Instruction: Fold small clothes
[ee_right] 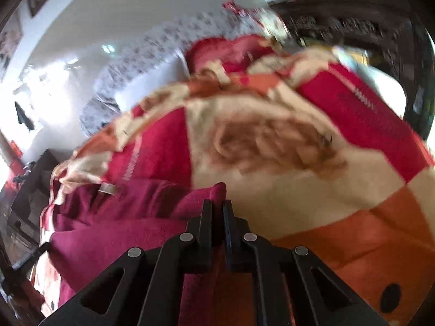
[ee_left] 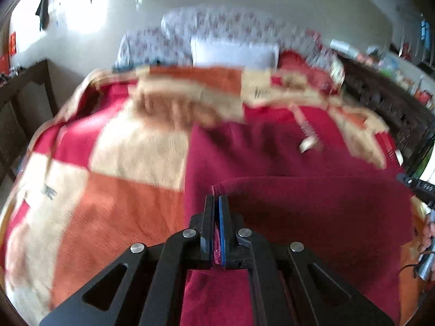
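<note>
Nearest the left wrist lens, the left gripper (ee_left: 216, 199) has its jaws clenched on a folded edge of the dark red knitted garment (ee_left: 299, 203), cloth showing between the pads. Right gripper (ee_right: 216, 203) likewise pinches a corner of the same garment (ee_right: 114, 233), jaws closed on it. Garment lies spread over the checked red, orange and cream fleece blanket (ee_left: 130, 146) covering the bed. Beyond: white pillow (ee_left: 233, 51), floral-print bedding (ee_left: 206, 24), dark carved wooden furniture (ee_left: 386, 100). Both views motion-blurred.
</note>
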Tool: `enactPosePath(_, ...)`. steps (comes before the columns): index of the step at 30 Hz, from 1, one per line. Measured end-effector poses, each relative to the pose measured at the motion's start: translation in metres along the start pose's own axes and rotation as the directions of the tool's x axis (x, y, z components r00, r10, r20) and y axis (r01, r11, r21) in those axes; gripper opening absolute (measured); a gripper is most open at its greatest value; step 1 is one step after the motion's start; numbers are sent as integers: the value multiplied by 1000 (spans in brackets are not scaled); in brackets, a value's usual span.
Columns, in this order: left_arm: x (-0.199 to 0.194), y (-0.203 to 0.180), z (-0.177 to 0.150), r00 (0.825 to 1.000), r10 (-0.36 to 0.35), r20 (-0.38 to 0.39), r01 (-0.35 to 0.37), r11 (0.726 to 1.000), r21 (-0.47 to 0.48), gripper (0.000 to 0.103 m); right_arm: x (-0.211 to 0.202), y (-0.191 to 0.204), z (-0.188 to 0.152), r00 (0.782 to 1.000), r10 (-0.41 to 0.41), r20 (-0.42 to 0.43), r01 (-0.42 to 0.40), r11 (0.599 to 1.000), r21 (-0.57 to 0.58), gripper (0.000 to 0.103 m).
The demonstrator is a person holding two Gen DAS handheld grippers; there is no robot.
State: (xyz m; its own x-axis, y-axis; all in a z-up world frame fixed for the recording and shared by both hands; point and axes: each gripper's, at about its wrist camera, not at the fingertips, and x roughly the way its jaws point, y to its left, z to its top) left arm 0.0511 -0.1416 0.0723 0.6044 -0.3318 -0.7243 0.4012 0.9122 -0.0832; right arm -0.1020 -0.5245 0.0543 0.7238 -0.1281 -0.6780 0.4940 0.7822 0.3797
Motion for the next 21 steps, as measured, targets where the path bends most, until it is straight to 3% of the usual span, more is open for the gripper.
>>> enactPosePath(3, 24, 6, -9, 998, -9, -60, 6, 999, -42, 3, -8, -9, 1, 1000, 25, 7, -25, 998, 62, 16)
enactPosePath(5, 22, 6, -9, 999, -11, -45, 9, 999, -43, 3, -25, -10, 1, 1000, -2, 20, 1, 997, 73, 35)
enactPosePath(6, 21, 6, -9, 999, -12, -43, 10, 999, -42, 3, -34, -8, -1, 1000, -7, 20, 5, 998, 68, 57)
enactPosePath(7, 20, 5, -8, 999, -12, -41, 11, 999, -42, 3, -44, -5, -7, 1000, 4, 8, -4, 998, 62, 73)
enactPosePath(8, 19, 5, -6, 999, -14, -40, 12, 999, -40, 3, -50, -2, -14, 1000, 28, -6, -27, 998, 56, 75)
enactPosePath(10, 18, 3, -6, 999, -12, -38, 11, 1000, -29, 3, -58, 7, -34, 992, 102, -68, -100, 995, 24, 75)
enactPosePath(12, 20, 1, -6, 999, -4, -39, 3, 1000, -24, 4, -58, 12, -51, 987, 112, -116, -113, 994, -2, 75)
enactPosePath(13, 20, 1, -7, 999, 0, -39, -1, 1000, -24, 4, -53, 12, -60, 984, 106, -144, -107, 994, 1, 70)
enactPosePath(15, 21, 0, -8, 999, 8, -36, -9, 1000, -22, 5, -44, 14, -74, 975, 112, -194, -120, 992, -27, 42)
enactPosePath(16, 21, 0, -8, 999, 9, -34, -10, 1000, -24, 5, -45, 15, -77, 980, 88, -178, -102, 992, -70, 39)
enactPosePath(21, 28, -1, -10, 999, 27, -42, -27, 1000, -10, 8, -42, 11, -81, 984, 48, -171, -67, 992, -107, 37)
